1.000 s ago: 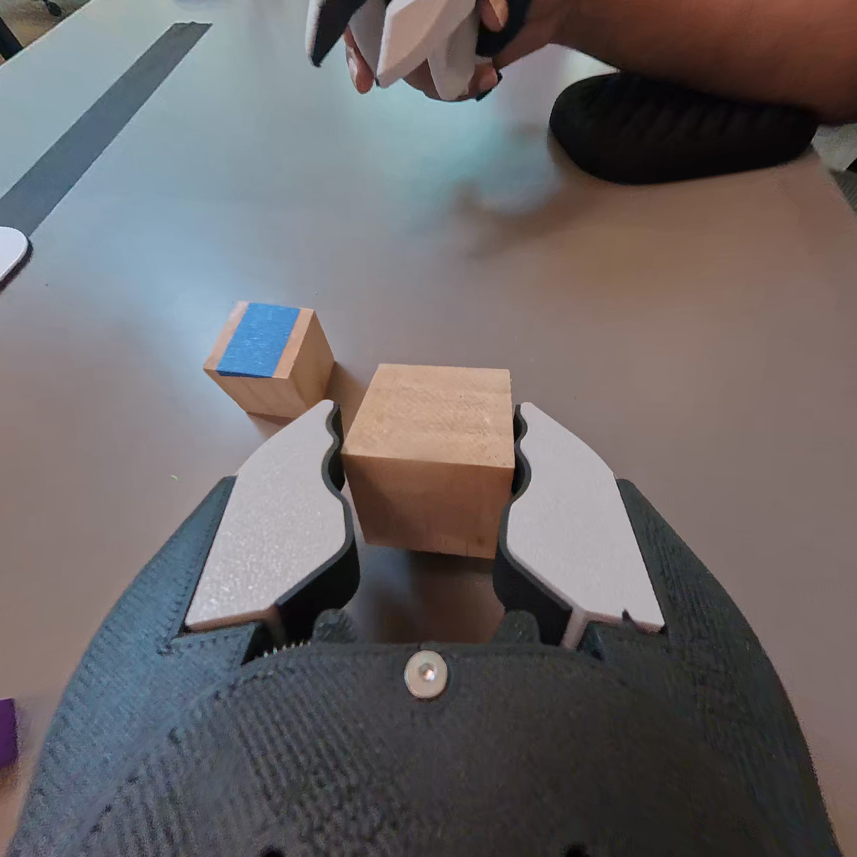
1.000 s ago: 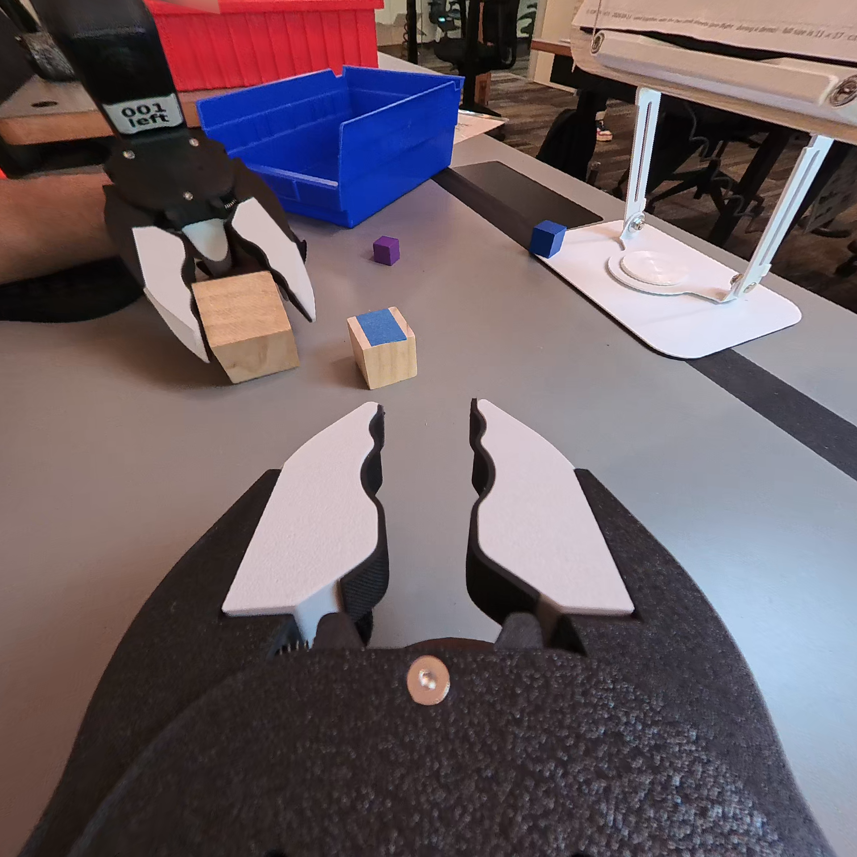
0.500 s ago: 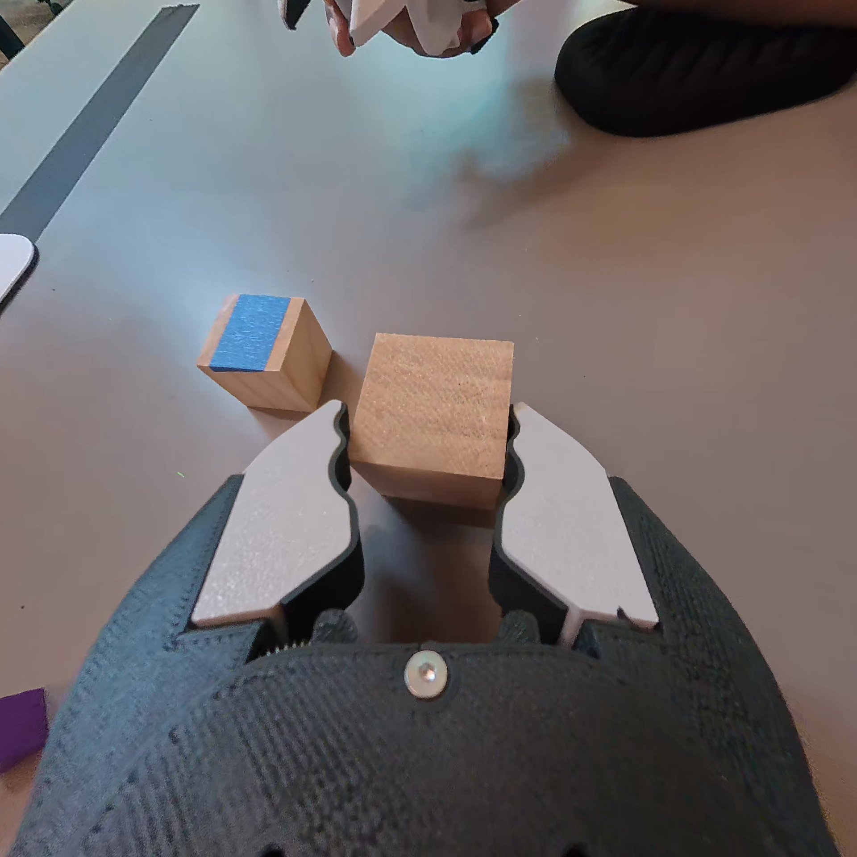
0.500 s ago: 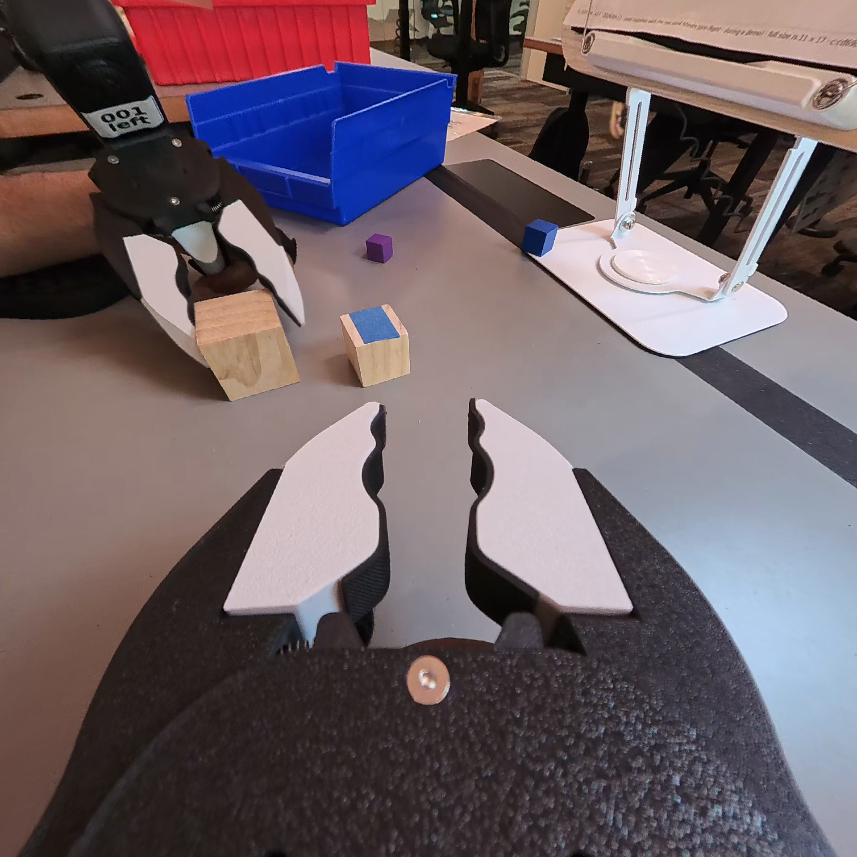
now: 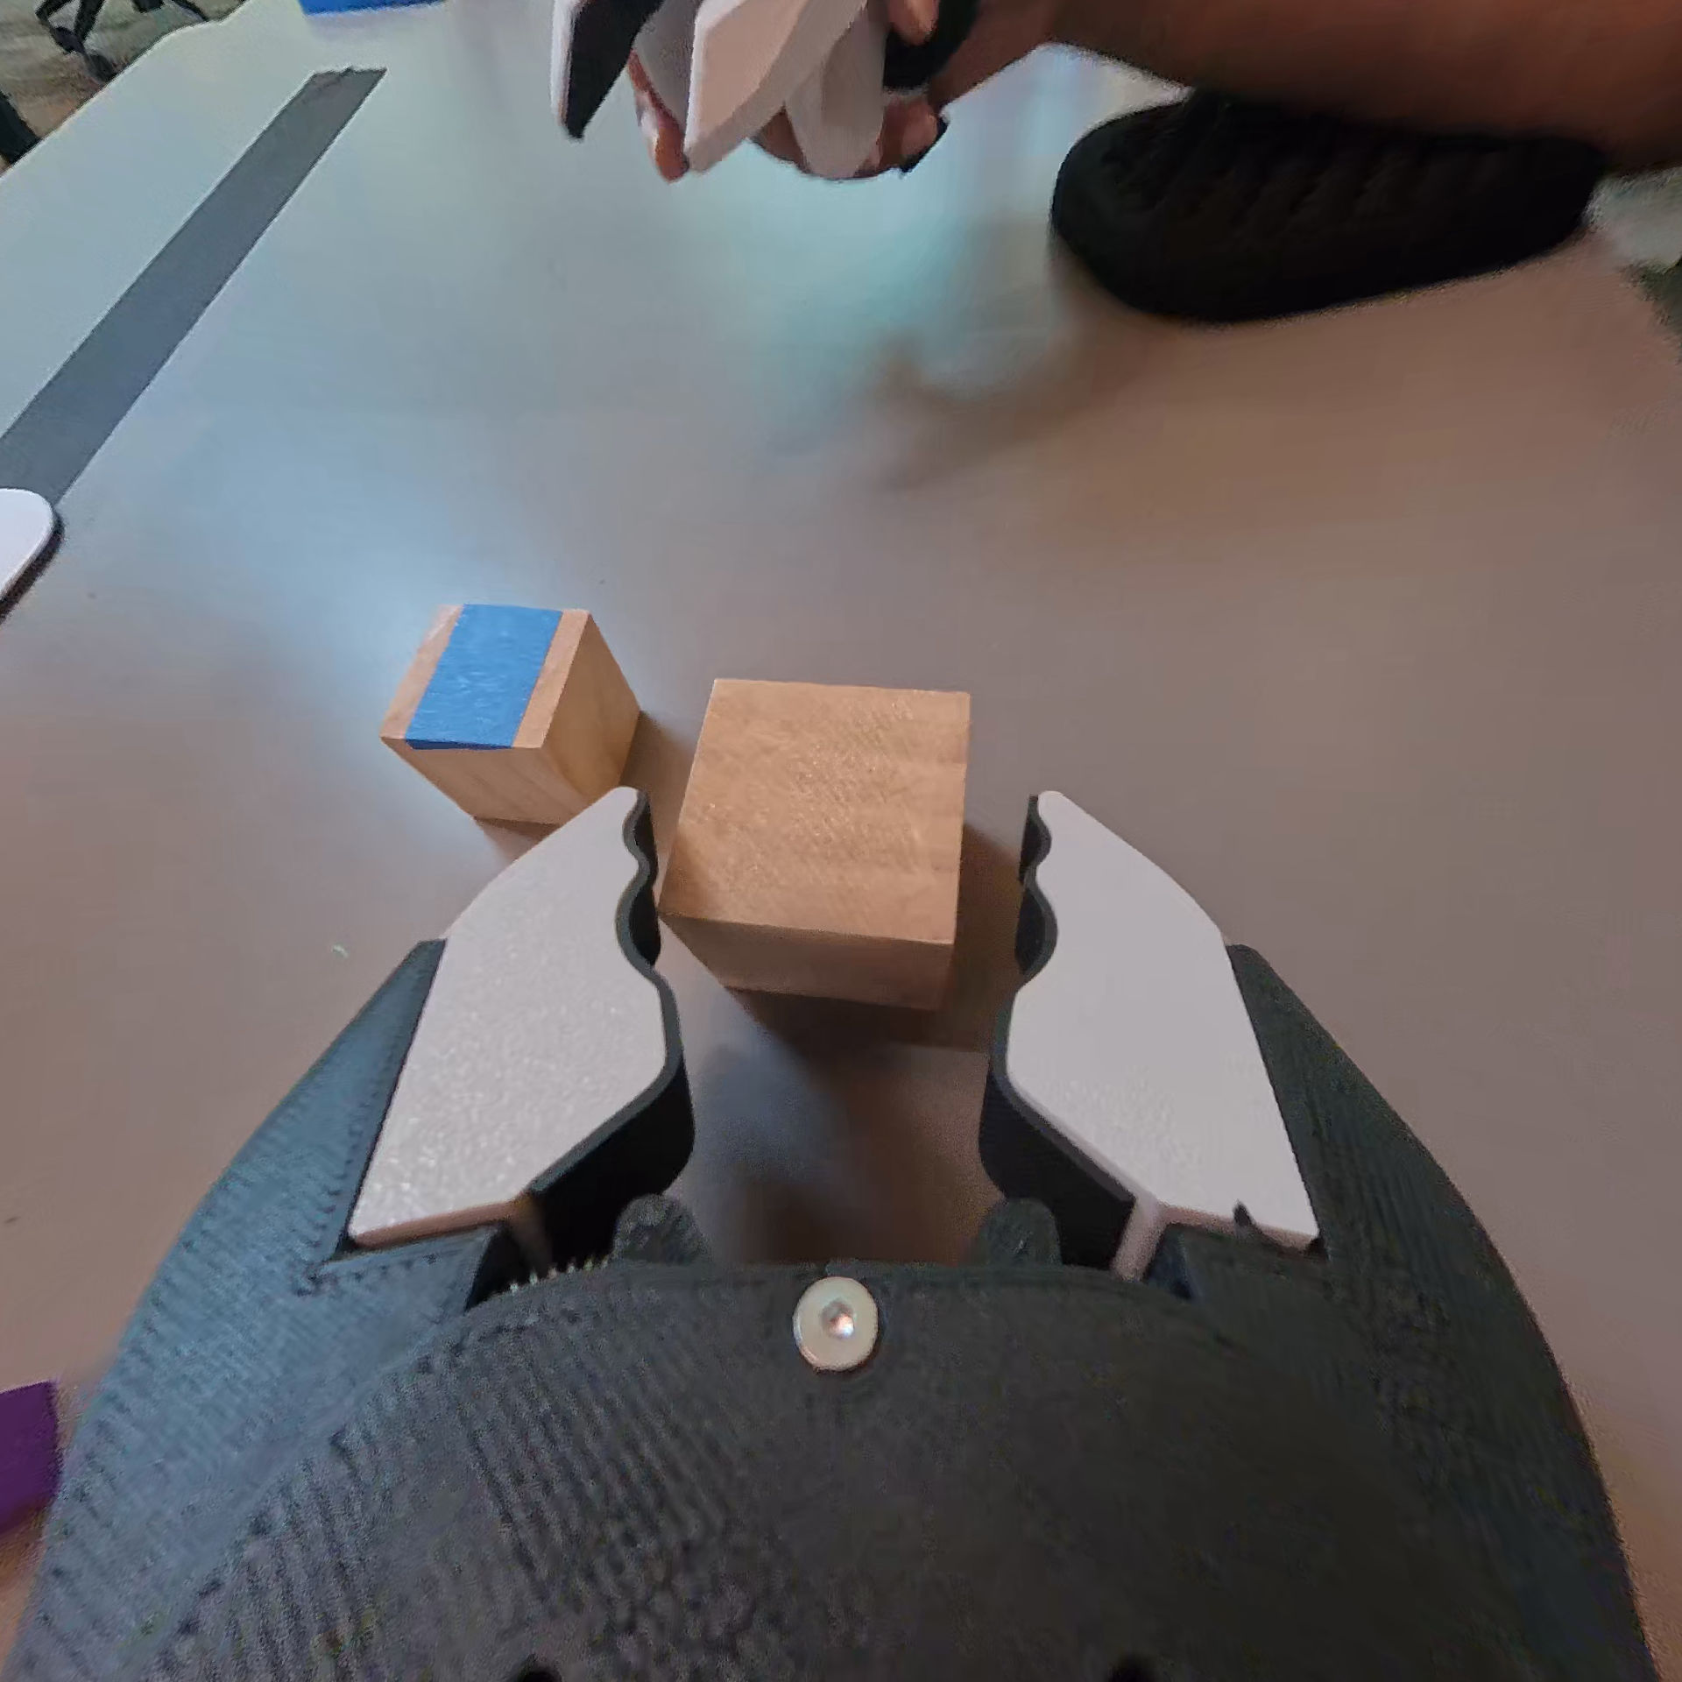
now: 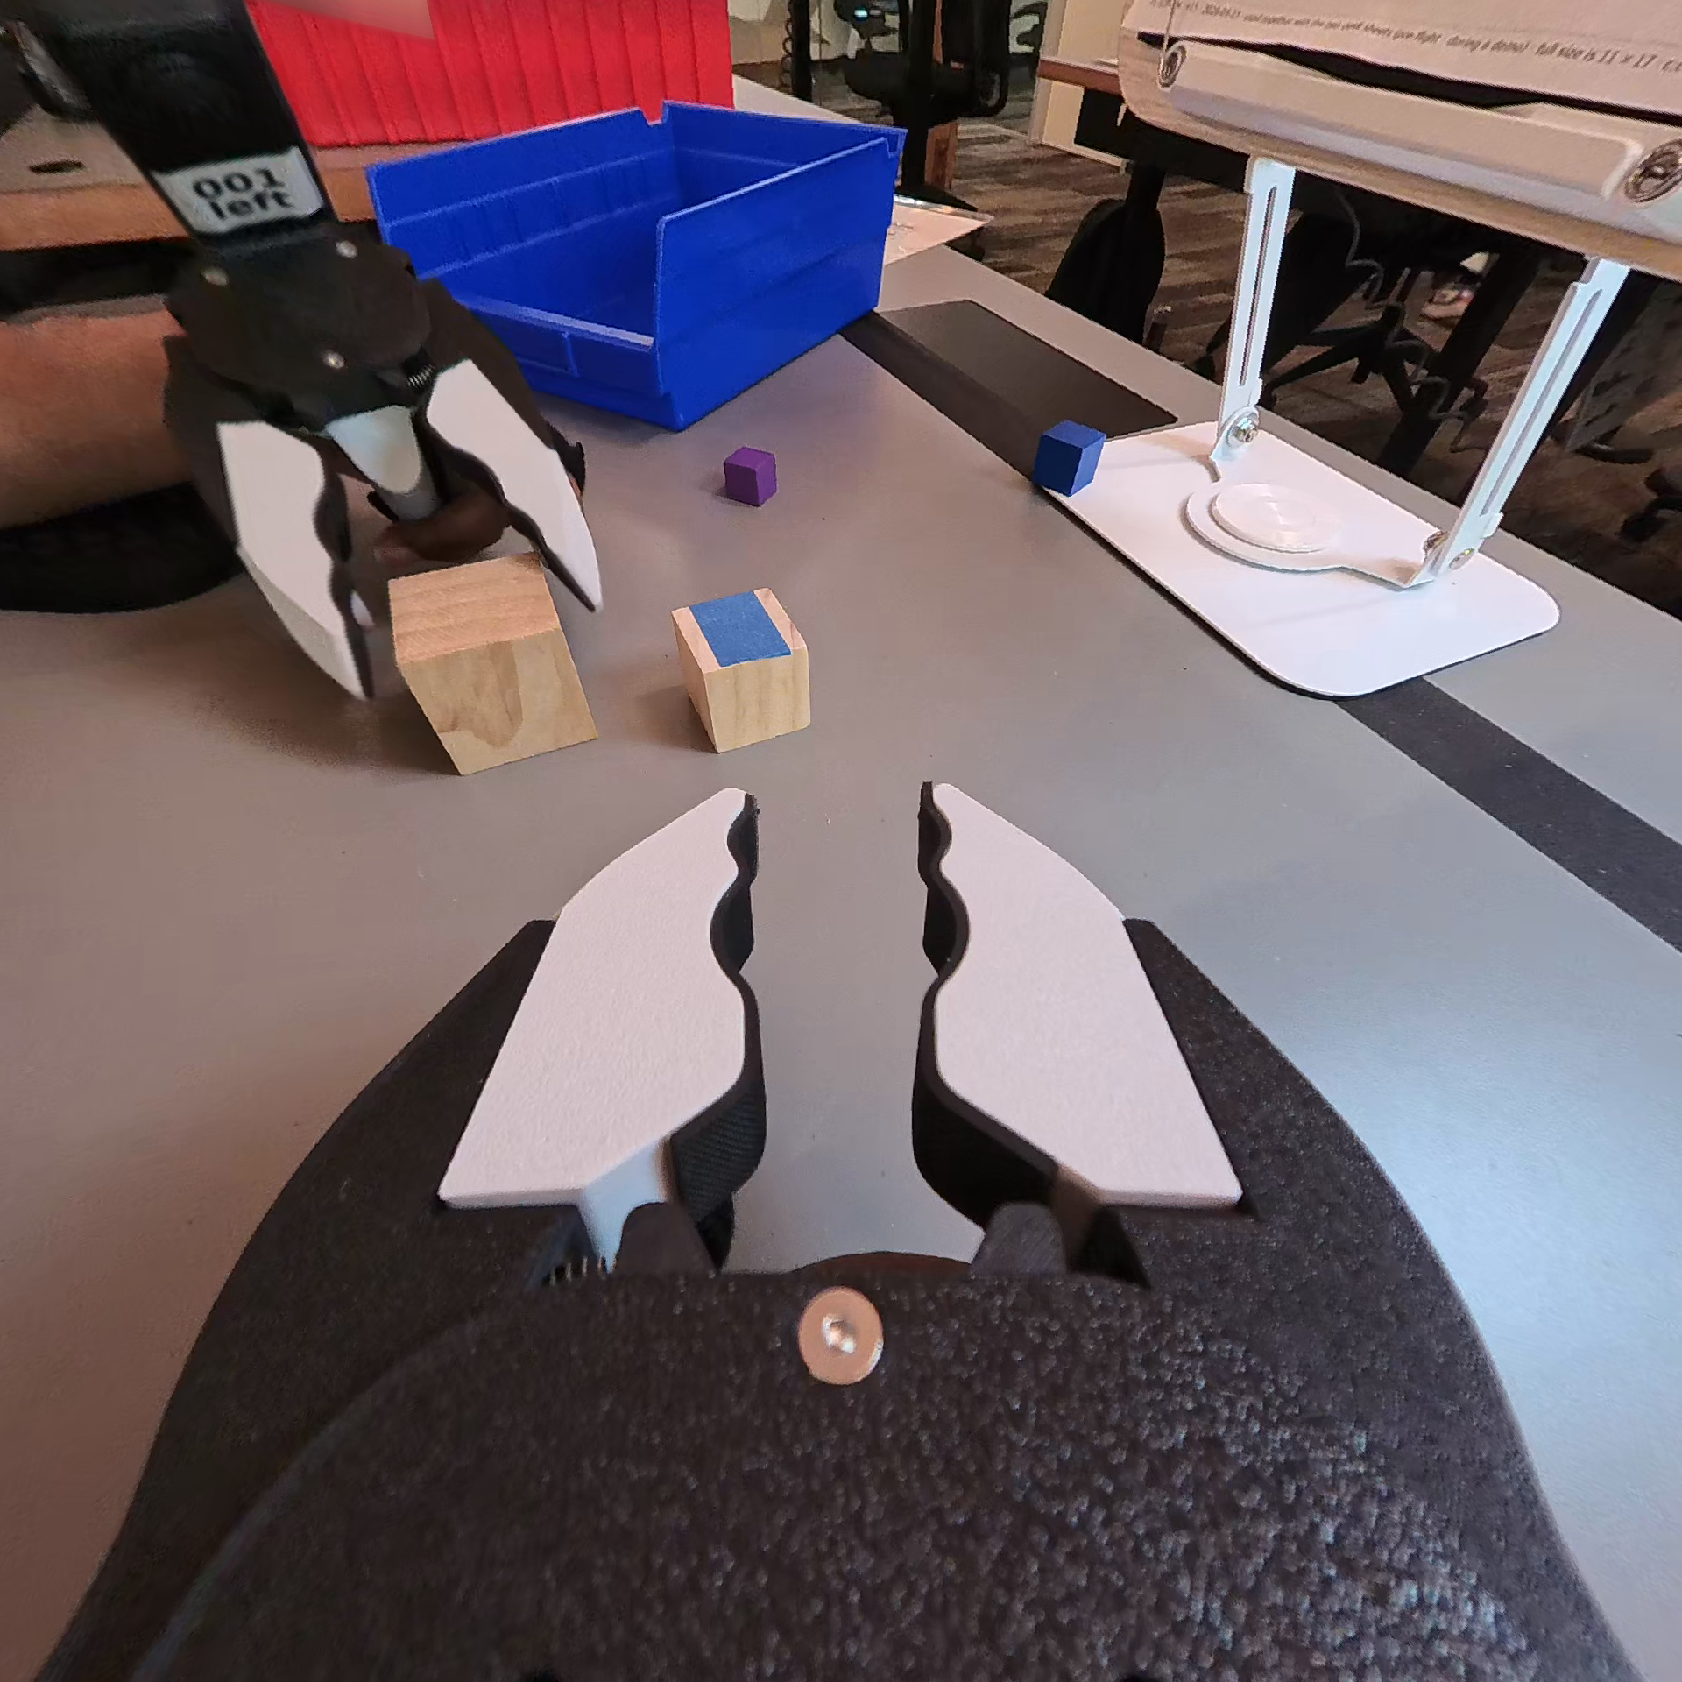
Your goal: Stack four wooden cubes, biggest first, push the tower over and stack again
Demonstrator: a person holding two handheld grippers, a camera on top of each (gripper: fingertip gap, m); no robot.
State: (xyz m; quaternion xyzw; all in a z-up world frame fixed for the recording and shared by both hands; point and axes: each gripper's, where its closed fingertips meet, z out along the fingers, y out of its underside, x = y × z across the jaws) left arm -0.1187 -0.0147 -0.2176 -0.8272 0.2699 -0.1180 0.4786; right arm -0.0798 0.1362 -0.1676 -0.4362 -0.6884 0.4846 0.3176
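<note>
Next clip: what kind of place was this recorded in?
Probably an office or lab workspace set up for tabletop recording. A grey table carries a blue plastic parts bin and a white stand, and dark office chairs stand on the floor behind.

Both tongs share one build: a rough black printed body, two flat white fingers with wavy black inner pads, one silver screw at the near centre. The left tongs [image 5: 837, 810] and right tongs [image 6: 837, 801] match; the left's black handle carries a white label.
</note>
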